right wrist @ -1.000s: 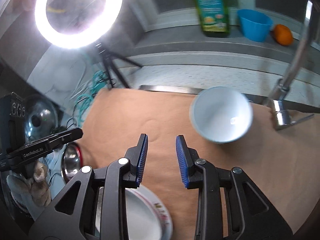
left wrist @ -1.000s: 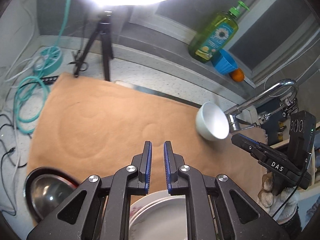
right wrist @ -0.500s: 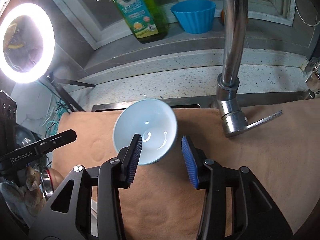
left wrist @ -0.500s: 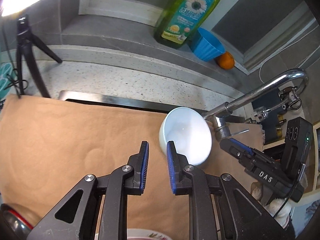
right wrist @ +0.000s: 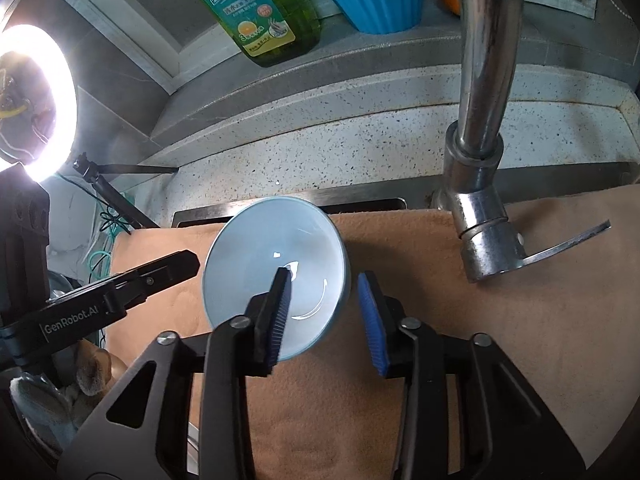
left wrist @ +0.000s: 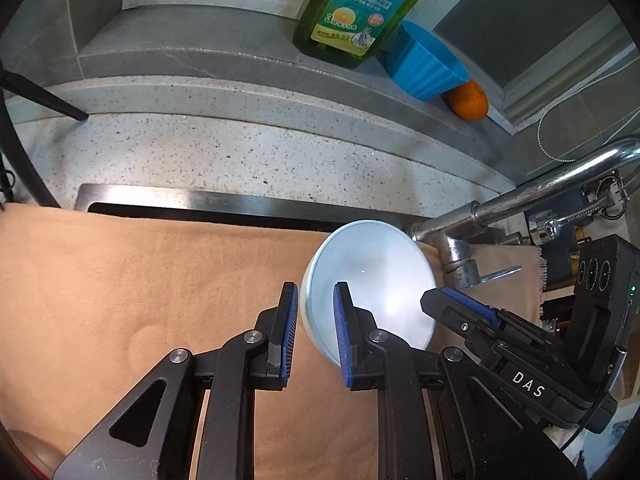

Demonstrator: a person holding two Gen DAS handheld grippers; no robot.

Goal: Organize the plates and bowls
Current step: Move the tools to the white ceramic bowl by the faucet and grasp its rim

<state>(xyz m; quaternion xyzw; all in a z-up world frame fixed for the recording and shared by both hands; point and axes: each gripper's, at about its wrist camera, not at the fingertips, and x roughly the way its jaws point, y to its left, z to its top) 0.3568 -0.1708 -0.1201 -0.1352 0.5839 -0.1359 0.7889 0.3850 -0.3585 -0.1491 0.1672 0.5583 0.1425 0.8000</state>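
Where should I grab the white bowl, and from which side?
Take the bowl by its rim wall, one finger inside and one outside. It sits upright and open on the tan cloth, so come from above. The right gripper already straddles the rim on the faucet side; I'd close there.

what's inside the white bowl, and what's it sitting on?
The white bowl shows only a glossy interior with light glints, no contents; the right tongs' inner finger hides part of it. It sits on the tan cloth; what the cloth covers underneath is hidden.
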